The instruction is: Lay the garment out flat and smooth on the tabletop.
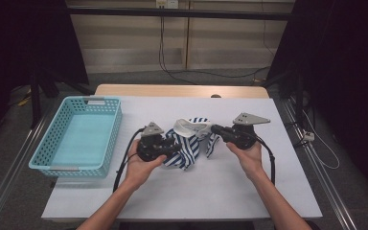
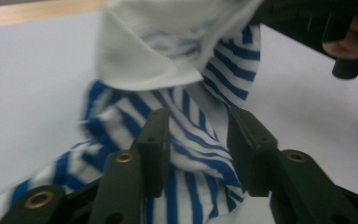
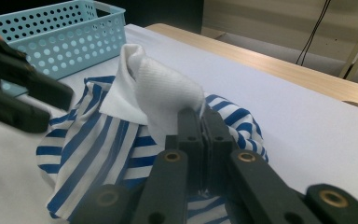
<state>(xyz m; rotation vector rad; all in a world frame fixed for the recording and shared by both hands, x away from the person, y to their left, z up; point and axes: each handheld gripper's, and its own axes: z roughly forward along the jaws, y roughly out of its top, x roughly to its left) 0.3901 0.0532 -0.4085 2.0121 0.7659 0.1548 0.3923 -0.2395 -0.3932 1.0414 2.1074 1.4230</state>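
White sheeting covers the table (image 1: 249, 187), with dark curtains and a pale wall behind it. At the left edge stands a light blue perforated basket (image 1: 106, 139) with nothing in it. Near the middle of the tabletop lies a rumpled blue-and-white striped shirt (image 1: 188, 151) with a white collar (image 3: 161, 91) bunched up on top. The right gripper (image 3: 200, 116) is pressed together, pinching the collar's fabric. The left gripper (image 2: 198, 140) has its jaws spread, striped cloth lying loosely between them without being squeezed.

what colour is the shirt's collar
White; the collar tops a blue-and-white striped shirt, clearest in the right gripper view.
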